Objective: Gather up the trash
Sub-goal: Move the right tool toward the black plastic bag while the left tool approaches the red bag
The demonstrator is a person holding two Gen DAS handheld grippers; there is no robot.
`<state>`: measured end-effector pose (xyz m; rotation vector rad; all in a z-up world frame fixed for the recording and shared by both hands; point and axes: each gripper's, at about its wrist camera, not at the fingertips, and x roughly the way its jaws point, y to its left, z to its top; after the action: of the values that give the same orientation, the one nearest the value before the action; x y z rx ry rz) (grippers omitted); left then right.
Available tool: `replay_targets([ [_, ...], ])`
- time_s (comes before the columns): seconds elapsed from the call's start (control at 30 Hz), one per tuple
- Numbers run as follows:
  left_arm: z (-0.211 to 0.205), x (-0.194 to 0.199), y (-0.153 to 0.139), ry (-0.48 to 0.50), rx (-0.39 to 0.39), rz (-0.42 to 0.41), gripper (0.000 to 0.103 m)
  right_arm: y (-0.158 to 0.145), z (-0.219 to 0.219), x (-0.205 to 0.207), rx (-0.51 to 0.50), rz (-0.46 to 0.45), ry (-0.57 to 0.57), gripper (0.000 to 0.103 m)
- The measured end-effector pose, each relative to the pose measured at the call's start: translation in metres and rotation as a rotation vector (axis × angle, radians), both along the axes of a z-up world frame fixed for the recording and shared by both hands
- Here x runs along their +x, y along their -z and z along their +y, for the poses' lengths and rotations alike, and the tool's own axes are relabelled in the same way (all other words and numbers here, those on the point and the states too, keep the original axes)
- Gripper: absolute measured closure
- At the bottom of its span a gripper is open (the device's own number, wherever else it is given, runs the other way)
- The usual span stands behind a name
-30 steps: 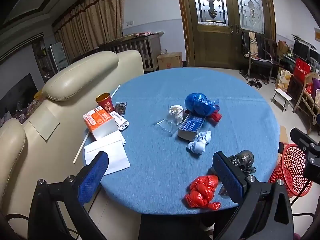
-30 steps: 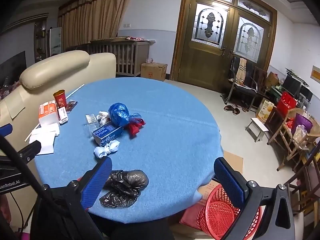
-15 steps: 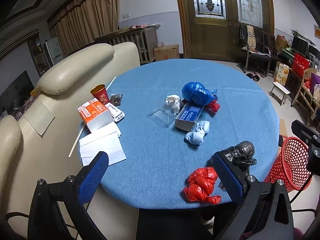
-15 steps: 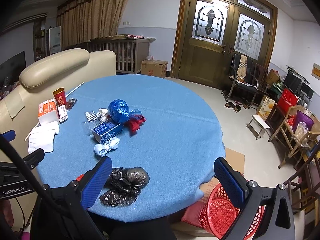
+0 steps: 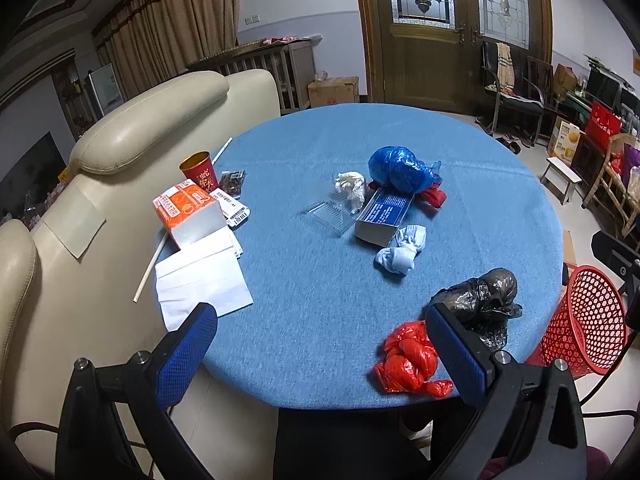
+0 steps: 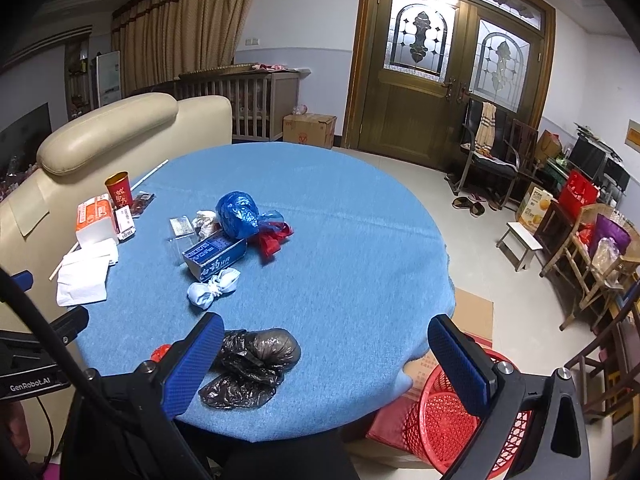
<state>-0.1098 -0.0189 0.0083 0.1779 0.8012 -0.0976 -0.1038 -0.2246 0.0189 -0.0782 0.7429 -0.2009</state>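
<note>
Left gripper [image 5: 320, 354]: fingers spread wide, nothing between them, held over the near table [image 5: 320, 280] edge. Right gripper [image 6: 326, 360]: likewise wide apart and empty, over the near right edge. Red bag [image 5: 408, 360]: crumpled, glossy, lying at the near rim, partly behind the left gripper's right finger [image 5: 456, 350]; in the right view only a sliver shows. Black bag [image 6: 252, 362]: wrinkled, knotted, just beside the red bag, its left part covered by the right gripper's left finger [image 6: 192, 362]. Farther in: white wad [image 5: 400, 250], blue box [image 5: 382, 214], blue bag [image 5: 398, 170] touching a second red scrap [image 5: 434, 196], clear tray [image 5: 332, 214]. Red basket [image 6: 452, 420] stands on the floor beside the table, cut by the right finger; contents cannot be made out. Box print illegible.
</note>
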Motion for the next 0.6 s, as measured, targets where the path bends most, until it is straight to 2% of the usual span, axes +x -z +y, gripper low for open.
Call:
replay_targets([
  [0.27, 0.001, -0.001, 0.005, 0.054, -0.002, 0.009, 0.0, 0.006, -0.006, 0.001, 0.039, 0.008, -0.007, 0.0],
  [0.37, 0.004, 0.0, 0.008, 0.044, -0.001, 0.021, 0.0, 0.008, -0.01, 0.001, 0.05, 0.006, 0.003, 0.0],
  [0.6, 0.002, -0.002, 0.005, 0.057, -0.006, -0.006, 0.0, 0.007, -0.014, 0.0, 0.046, -0.008, 0.013, 0.0],
])
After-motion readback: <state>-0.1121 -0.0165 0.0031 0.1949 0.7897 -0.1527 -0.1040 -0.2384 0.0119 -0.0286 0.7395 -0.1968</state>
